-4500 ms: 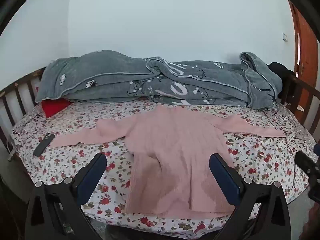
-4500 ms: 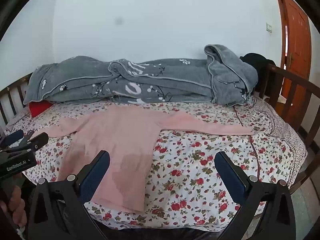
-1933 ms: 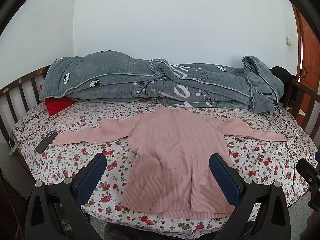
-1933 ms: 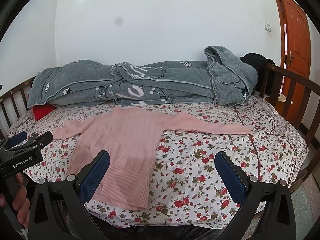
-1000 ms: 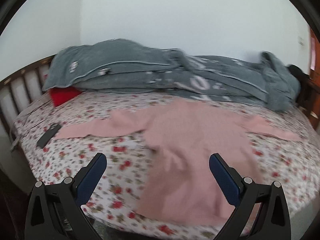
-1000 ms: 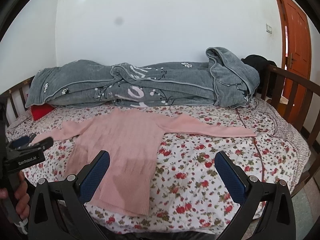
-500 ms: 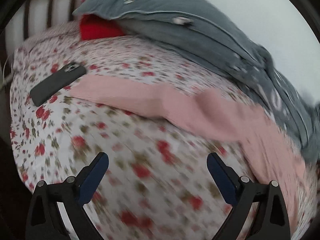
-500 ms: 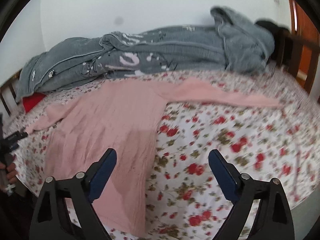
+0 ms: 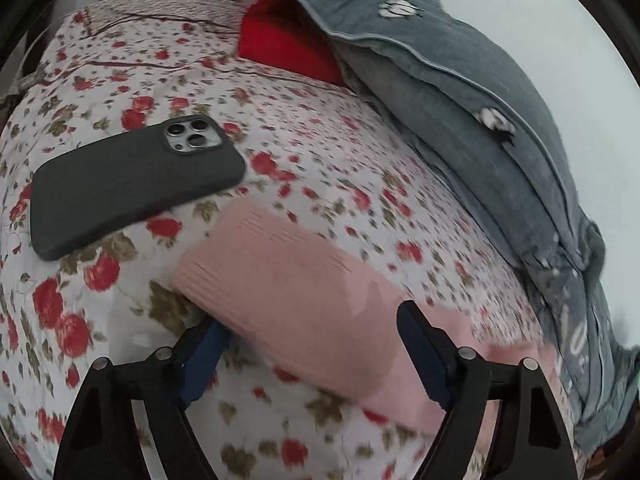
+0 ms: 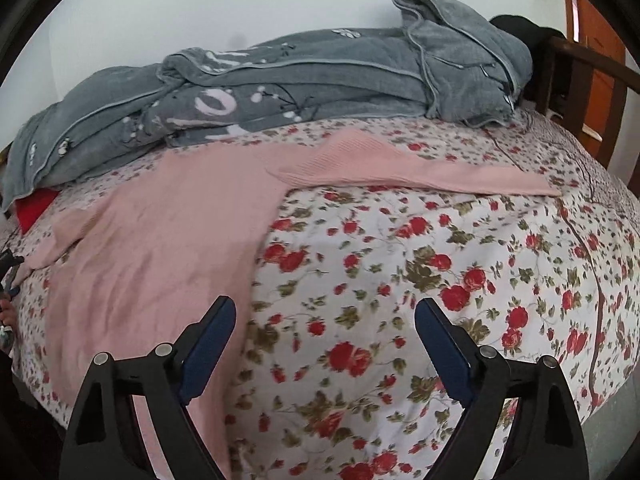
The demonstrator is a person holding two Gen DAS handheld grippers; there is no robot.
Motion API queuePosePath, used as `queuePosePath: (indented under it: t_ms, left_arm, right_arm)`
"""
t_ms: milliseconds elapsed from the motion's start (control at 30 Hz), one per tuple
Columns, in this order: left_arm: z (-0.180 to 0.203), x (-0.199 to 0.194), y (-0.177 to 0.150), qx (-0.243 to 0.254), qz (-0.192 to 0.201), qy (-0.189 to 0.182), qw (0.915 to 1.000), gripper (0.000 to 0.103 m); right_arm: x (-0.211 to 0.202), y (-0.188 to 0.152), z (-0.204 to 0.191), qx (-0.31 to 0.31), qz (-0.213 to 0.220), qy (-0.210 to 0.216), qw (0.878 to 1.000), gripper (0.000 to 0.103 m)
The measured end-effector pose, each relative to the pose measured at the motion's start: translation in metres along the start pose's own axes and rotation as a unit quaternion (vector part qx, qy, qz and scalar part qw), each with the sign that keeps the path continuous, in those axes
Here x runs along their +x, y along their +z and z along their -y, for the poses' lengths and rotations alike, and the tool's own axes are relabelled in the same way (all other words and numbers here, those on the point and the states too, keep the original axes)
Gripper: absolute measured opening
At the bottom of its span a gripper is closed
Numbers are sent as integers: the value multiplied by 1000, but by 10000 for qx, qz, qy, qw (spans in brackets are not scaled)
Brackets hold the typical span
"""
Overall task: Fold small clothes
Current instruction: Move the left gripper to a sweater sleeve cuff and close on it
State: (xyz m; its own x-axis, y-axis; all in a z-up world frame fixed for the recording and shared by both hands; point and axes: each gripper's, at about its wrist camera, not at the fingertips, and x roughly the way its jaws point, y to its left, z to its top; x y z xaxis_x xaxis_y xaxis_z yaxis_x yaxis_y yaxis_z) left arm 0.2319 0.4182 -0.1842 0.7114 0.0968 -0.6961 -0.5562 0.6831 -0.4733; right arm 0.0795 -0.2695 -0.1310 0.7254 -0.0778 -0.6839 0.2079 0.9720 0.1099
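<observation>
On the left wrist view, our left gripper is wide open, fingers straddling the sweater sleeve cuff, nothing clamped; phone just beside the cuff on the sheet. Right wrist view: right gripper wide open and empty above the sheet, left finger over the sweater's edge; sweater spread flat, blanket behind it

Pink sweater spread flat on floral bedsheet, grey blanket behind, right hand-held gripper open above sheet
</observation>
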Motion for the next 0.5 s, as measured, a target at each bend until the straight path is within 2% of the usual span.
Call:
queuePosePath:
  t_ms: [33,67,100,133,167,233,333,433,500]
  left_arm:
    - [0,0,1,-60,52,63,9999,75]
    - [-1,-1,2,-60,116,199,9997,63]
    - [1,-4,3,37,200,447,9988,40]
    - [1,-9,4,179,320,651,9972,23]
    - [1,-14,5,286,368,588,9972,7]
    - [-3,-26,10,220,411,392,9981,7]
    - [3,-56,21,239,695,401,9965,7]
    - [29,-89,34,441,1040,418,9927,7]
    - [59,-113,41,698,1247,372,9890,7]
  right_arm:
    - [1,0,1,33,3,-14,10000,91]
    - [2,0,1,59,6,-26,10000,91]
    - [3,0,3,87,8,-32,10000,91]
    - [4,1,3,108,11,-30,9999,91]
    - [5,1,4,125,17,-32,9999,91]
    - [5,0,7,126,50,-33,9999,91]
    - [3,-1,13,165,100,5,9998,91]
    - [1,-1,22,283,104,142,9994,91]
    - [-3,-2,29,314,134,167,9993,91]
